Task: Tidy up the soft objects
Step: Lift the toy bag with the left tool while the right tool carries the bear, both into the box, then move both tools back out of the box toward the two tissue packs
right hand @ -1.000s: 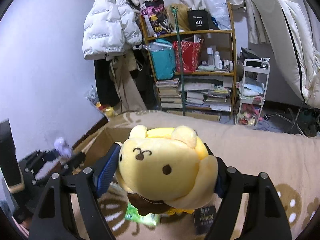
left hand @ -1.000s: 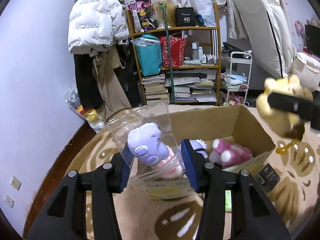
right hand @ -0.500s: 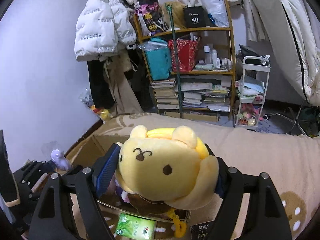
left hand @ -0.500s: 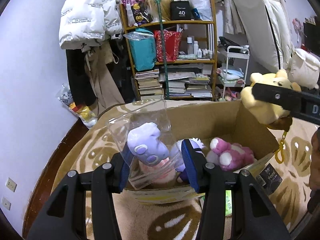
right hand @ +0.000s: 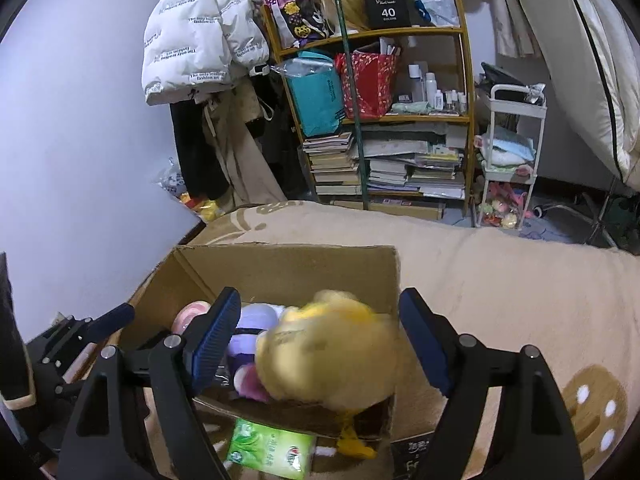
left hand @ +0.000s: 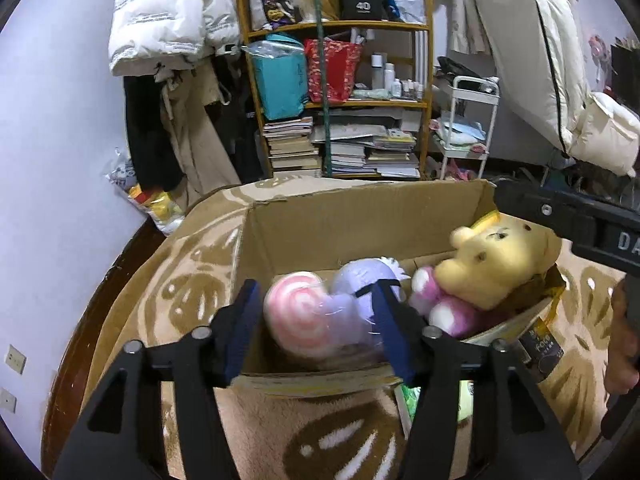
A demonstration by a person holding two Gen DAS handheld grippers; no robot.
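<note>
The yellow plush bear (right hand: pixel 332 356) lies — blurred in the right wrist view — in the open brown cardboard box (left hand: pixel 360 220), against a pink-and-white plush toy (left hand: pixel 436 304). Beside them sits a purple plush in clear plastic wrap (left hand: pixel 320 316). The right gripper (right hand: pixel 320 340) has its jaws wide apart around the bear, not gripping. The left gripper (left hand: pixel 316 328) — jaws also apart — straddles the wrapped plush. The box rests on a beige patterned blanket (right hand: pixel 500 272).
</note>
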